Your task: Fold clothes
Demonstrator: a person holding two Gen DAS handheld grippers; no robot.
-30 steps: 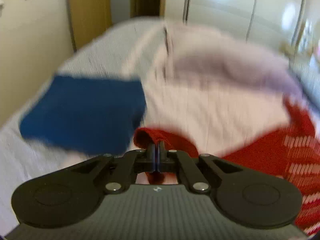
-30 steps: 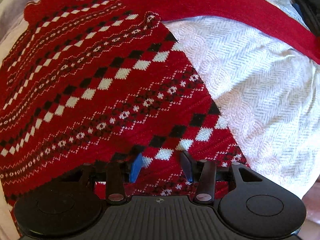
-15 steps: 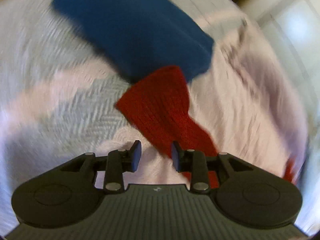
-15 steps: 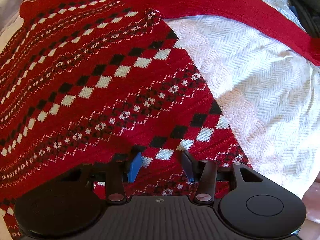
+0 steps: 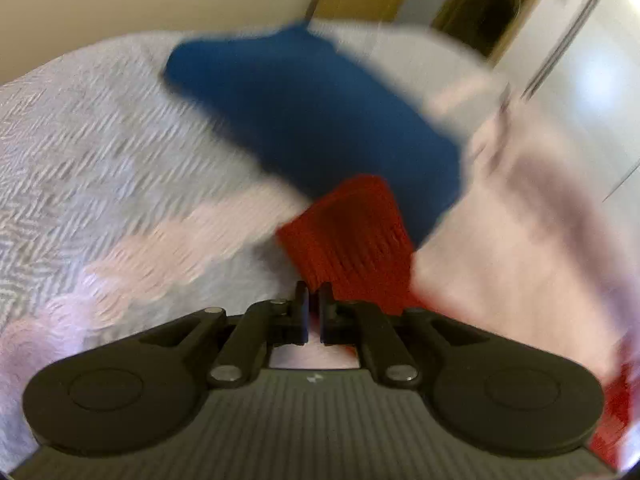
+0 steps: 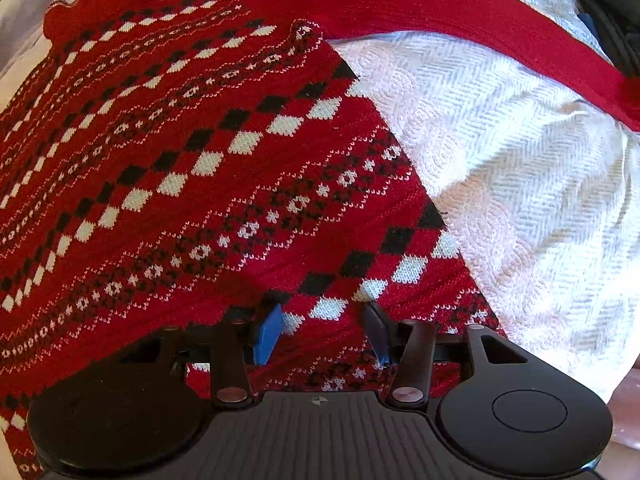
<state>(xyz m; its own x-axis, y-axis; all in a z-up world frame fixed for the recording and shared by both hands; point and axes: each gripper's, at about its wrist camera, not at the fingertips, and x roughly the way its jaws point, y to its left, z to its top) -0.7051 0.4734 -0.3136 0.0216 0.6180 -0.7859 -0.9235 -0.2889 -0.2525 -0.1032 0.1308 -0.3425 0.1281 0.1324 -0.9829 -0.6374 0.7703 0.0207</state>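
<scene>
A red knitted sweater (image 6: 200, 160) with black and white diamonds lies spread on the white bedspread (image 6: 520, 160). Its plain red sleeve (image 6: 440, 20) stretches away to the upper right. My right gripper (image 6: 322, 332) points down onto the sweater's lower part. It is open, with flat knit between its blue pads (image 6: 268, 332), and a fold of the hem lies over its left side. In the left wrist view the sleeve's cuff (image 5: 352, 240) rests on the bed. My left gripper (image 5: 314, 300) is closing to a slit at the cuff's near edge, and pale cloth shows through the slit.
A folded blue garment (image 5: 320, 120) lies on the bedspread (image 5: 100, 180) just beyond the cuff. A pale pink garment (image 5: 520, 240) is heaped to the right of it. Behind the bed stand a beige wall and white wardrobe doors (image 5: 580, 40).
My left gripper sank toward the bed and rolled. It opened off the red cuff, then closed almost fully again. The right gripper stayed over the sweater.
</scene>
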